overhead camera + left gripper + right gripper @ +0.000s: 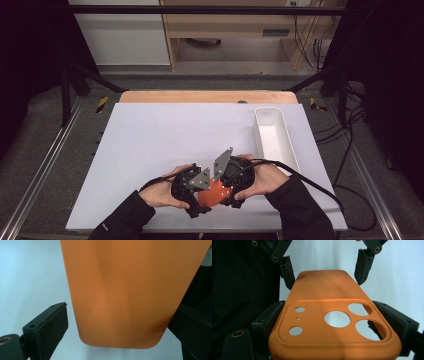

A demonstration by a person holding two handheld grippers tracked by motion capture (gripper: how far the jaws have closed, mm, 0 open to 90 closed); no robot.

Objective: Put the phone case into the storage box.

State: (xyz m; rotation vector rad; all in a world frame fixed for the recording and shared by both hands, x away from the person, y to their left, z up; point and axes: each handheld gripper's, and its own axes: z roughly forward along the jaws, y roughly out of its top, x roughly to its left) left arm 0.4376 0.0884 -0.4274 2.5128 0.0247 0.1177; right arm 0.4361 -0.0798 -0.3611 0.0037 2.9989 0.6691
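handover of orange phone case (pixel 332 315) under way, low over white table (pixel 150 135) near its front edge, between both hands. right gripper (pixel 332 322) clamping camera end of case across its width, jaws pressing both side edges, cut-outs facing up in right gripper view. left gripper (pixel 117 322) sitting at plain far end of case, jaws spread a little wider than case and flanking it; left jaw standing clear with a strip of table showing in the gap, right jaw lying close against the edge, contact there too dark to be sure of. looking like open, not yet gripping. in high view, left gripper (pixel 192 192) and right gripper (pixel 231 181) crowding nose to nose with a patch of orange phone case (pixel 212 194) peeking between them, grey plates tilting above. judging this as the moment just short of a two-handed hold: probably getting ready to steady, flex or pass the case. next move calling for left jaws closing squarely on the side edges, not skewing, since thin soft wall likely bowing or slipping under an off-centre pinch; right grip needing to hold firm meanwhile. white tray (pixel 274 135) lying well apart at right side of table, possibly the destination.
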